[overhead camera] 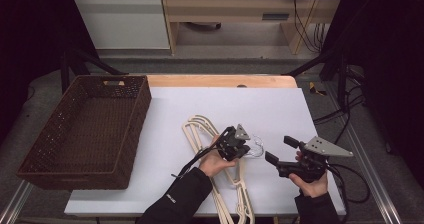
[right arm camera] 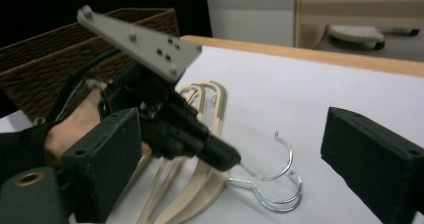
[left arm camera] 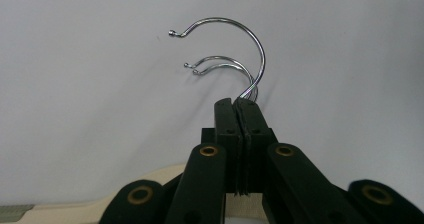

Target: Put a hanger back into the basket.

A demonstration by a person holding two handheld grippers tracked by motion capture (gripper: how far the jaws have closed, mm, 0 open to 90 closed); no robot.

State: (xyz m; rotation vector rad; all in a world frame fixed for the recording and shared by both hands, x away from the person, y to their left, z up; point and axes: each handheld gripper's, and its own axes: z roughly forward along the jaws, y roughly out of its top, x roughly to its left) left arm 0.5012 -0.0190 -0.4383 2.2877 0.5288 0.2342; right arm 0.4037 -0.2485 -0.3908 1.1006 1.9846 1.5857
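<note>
In the high view, a stack of cream hangers (overhead camera: 220, 159) lies on the white desk (overhead camera: 280, 109) near its front edge, with the metal hooks (overhead camera: 256, 146) pointing toward the right edge. The left gripper (overhead camera: 245, 146) sits at those hooks. The right gripper (overhead camera: 280, 151) hovers just to the right, jaws spread and holding nothing. A brown woven basket (overhead camera: 90, 134) rests at the left edge.

In the left gripper view, the jaws are clamped together on the wire base of one hook (left arm camera: 235, 49), which rises above two others.

In the right gripper view, the right jaws stand wide apart, framing the left gripper (right arm camera: 225, 159) pinching a hook (right arm camera: 275, 159) above the hangers (right arm camera: 200, 184).
</note>
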